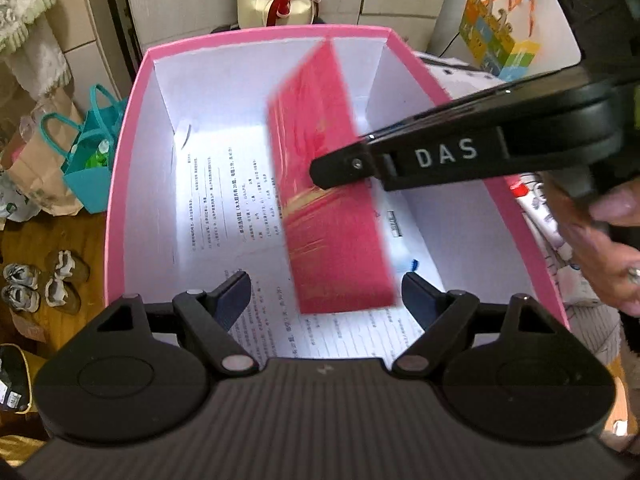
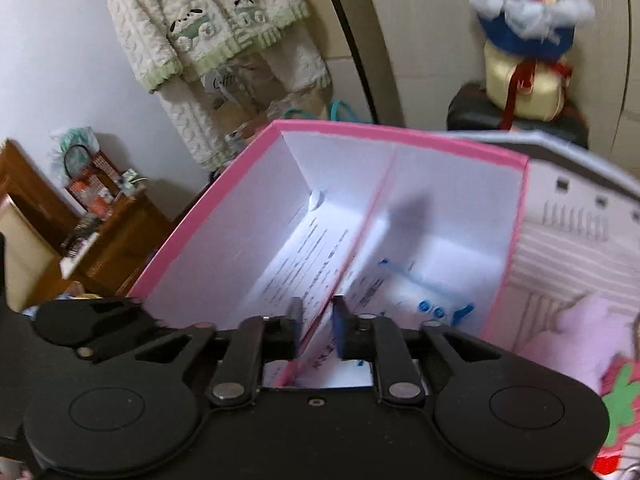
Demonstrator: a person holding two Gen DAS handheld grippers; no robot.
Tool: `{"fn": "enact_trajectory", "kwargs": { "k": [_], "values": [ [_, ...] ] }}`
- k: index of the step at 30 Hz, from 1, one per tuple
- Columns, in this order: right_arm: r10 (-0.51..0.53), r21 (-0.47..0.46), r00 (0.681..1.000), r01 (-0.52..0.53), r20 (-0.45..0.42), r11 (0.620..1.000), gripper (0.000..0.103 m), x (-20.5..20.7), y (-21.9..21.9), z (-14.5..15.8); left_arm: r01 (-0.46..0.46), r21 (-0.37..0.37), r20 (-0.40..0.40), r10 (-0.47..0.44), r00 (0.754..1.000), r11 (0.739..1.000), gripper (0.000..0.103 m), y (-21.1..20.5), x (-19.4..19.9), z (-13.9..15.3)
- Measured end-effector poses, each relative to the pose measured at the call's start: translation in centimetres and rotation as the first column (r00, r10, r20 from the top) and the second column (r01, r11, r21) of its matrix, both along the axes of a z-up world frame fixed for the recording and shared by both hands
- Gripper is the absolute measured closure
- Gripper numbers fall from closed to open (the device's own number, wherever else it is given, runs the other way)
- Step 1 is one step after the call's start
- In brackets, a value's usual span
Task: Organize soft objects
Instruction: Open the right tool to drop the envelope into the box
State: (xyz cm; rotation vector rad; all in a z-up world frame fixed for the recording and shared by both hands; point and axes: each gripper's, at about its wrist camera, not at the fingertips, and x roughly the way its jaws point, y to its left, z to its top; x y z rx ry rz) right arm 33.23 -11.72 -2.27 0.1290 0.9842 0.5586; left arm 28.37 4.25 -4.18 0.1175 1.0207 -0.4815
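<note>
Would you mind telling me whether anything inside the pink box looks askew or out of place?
Yes: the red divider in the pink box leans to one side rather than standing upright. The right gripper straddles its top edge, fingers slightly apart. Printed sheets line the floor.

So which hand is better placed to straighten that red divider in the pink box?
Right. The right gripper straddles the near edge of the red divider, jaws slightly apart around it. The left gripper hangs wide open above the pink box, gripping nothing.
</note>
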Motion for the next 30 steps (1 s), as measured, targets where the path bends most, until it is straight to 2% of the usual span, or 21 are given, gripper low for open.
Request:
{"fn": "enact_trajectory", "kwargs": {
  "k": [1, 10, 19, 22, 30],
  "values": [
    [0.001, -0.004, 1.000, -0.001, 0.017, 1.000, 0.070, -0.4, -0.2, 0.3, 0.000, -0.013, 0.010, 0.000, 1.000, 1.000, 0.019, 0.2, -0.5, 0.3],
    [0.000, -0.024, 0.991, 0.003, 0.132, 1.000, 0.064, -4.7, -2.4, 4.4, -0.006, -0.081, 0.125, 0.016, 0.992, 0.997, 0.018, 2.4, -4.8, 4.5],
    [0.028, -0.059, 0.966, -0.013, 0.256, 0.998, 0.060, -11.7, -4.7, 8.7, 0.008, -0.089, 0.223, 0.012, 0.975, 0.996, 0.017, 3.3, -10.8, 8.8],
    [0.054, -0.079, 0.953, -0.032, 0.299, 0.996, 0.057, -14.5, -5.4, 10.0, 0.022, -0.094, 0.254, 0.002, 0.967, 0.995, 0.017, 3.1, -12.7, 10.0],
    [0.133, -0.103, 0.919, -0.102, 0.371, 0.989, 0.057, -21.5, -7.2, 12.2, 0.071, -0.088, 0.344, -0.036, 0.938, 0.994, 0.014, 1.9, -18.2, 12.6]
  ]
}}
